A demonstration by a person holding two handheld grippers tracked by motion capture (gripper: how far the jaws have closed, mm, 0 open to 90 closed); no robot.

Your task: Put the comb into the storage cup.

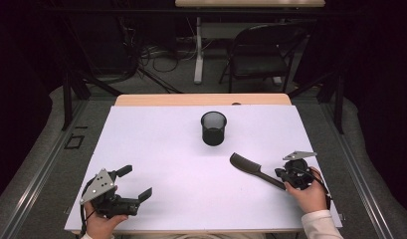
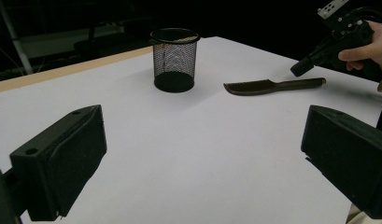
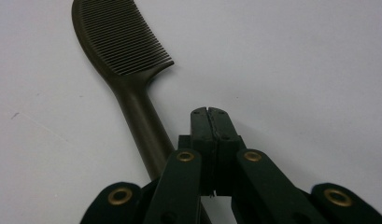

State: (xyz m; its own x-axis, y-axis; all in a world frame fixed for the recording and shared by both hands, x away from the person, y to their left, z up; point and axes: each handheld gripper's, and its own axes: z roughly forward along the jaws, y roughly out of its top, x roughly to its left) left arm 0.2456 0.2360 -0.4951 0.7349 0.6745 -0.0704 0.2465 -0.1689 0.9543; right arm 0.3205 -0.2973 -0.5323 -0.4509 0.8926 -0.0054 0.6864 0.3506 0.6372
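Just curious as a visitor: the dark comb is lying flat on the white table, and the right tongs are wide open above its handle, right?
Not quite. The comb does lie flat on the white table, but the right tongs are shut, their jaws pressed together with nothing between them, just beside the comb's handle. The right gripper view shows this clearly.

No readable text, label, brand, number or sign appears on anything here.

White-topped table [image 1: 156, 149] — upright mesh cup [image 1: 213, 128] mid-table; dark comb [image 1: 253, 169] flat, nearer right.
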